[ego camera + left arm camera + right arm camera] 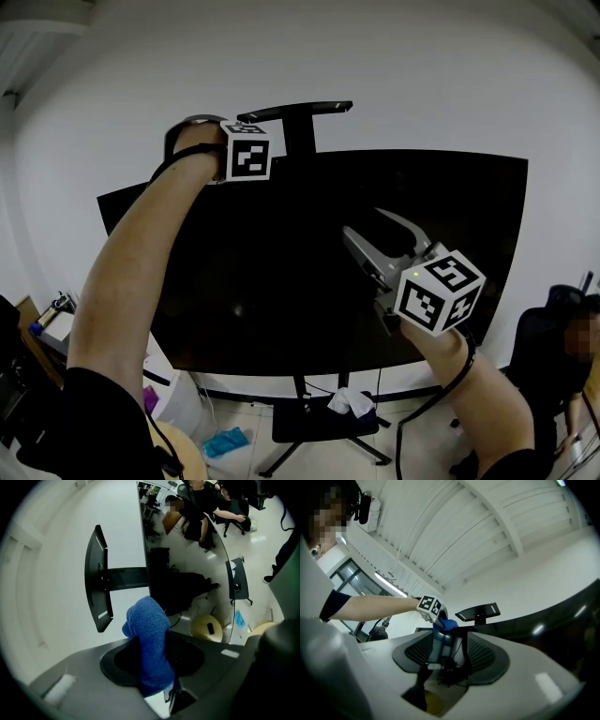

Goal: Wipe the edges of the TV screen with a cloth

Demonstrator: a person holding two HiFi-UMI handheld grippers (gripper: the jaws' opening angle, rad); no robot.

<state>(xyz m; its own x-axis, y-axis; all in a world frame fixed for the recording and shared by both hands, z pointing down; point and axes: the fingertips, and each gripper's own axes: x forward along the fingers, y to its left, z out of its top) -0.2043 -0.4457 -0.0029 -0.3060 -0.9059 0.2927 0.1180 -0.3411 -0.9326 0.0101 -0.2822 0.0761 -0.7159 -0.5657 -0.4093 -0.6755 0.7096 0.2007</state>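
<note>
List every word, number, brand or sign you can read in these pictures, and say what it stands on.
No readable text anywhere.
Left cube and right cube: black-and-white square patterns only, no letters or numbers.
TV screen: no brand visible.

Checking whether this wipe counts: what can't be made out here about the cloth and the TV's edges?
- Whether cloth touches the TV top edge: left gripper view, the cloth covers the contact; right gripper view, too small.
- The cloth in head view: hidden behind the left gripper.
- Part of TV's left edge: head view, left forearm covers it.
- Dust on edges: too dark anywhere.
</note>
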